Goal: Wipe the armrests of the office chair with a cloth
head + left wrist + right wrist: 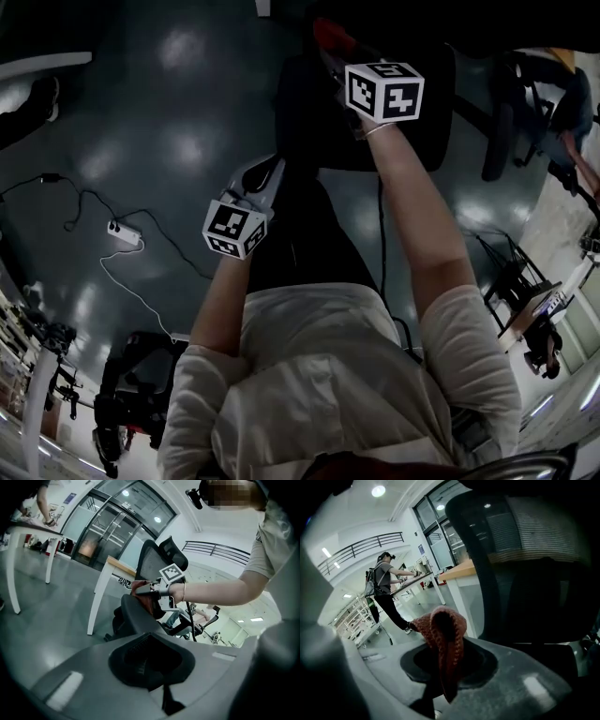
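Jaws of your right hand-held gripper point(443, 667) clamped on rust-red knitted cloth point(443, 625), left hand-held gripper point(152, 667) closed, empty, black mesh office chair point(534, 588) close ahead

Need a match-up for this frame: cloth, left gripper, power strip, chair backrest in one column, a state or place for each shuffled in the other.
Things:
1. cloth
2. left gripper
3. power strip
4. chair backrest

States or places:
A. white, lying on the floor at the person's left
B. jaws together, nothing between them
C. black, close ahead in the right gripper view
D. reddish knit, pinched in the right gripper

Pairs: 1-D, 2-B, 3-A, 4-C
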Demonstrator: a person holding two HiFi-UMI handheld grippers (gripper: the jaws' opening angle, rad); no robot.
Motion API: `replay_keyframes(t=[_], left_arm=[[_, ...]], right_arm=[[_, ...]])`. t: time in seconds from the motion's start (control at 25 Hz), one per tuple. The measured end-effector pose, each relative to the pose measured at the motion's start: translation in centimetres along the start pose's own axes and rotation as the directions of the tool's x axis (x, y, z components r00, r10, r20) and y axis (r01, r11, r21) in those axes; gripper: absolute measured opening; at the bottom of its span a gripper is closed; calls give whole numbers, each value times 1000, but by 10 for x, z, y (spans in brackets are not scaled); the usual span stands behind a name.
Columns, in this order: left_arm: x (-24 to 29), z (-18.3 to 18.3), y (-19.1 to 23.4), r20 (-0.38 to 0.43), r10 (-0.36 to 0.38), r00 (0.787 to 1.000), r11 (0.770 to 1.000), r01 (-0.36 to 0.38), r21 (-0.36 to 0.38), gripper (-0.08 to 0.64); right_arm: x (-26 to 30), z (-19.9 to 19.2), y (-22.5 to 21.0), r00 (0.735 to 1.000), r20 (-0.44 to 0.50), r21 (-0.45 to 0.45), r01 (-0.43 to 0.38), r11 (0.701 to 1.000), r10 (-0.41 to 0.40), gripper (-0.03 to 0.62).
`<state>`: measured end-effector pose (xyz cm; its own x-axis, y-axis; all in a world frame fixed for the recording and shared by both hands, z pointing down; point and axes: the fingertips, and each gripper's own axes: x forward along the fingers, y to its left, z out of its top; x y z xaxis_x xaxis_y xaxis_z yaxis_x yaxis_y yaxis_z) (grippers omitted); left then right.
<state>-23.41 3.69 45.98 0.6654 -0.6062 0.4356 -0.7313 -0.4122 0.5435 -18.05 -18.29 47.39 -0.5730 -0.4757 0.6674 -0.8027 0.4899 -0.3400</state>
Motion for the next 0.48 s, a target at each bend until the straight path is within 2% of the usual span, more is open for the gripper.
replay_keyframes(t=[0.12, 0.2, 0.36, 0.48], left_arm=[[4, 2, 2, 32, 10, 999, 1000, -9, -30, 15], [4, 2, 2, 50, 15, 999, 999, -12, -52, 15], [2, 2, 3, 68, 21, 997, 998, -17, -62, 15], [2, 2, 1, 69, 14, 998, 999, -11, -51, 15]], right_arm=[[15, -1, 6, 999, -33, -41, -14, 999, 12, 69], [21, -2, 14, 998, -66, -110, -18, 994, 11, 70], [30, -1, 30, 988, -146, -258, -78, 963, 41, 69], [34, 3, 36, 983, -169, -292, -116, 949, 68, 69]])
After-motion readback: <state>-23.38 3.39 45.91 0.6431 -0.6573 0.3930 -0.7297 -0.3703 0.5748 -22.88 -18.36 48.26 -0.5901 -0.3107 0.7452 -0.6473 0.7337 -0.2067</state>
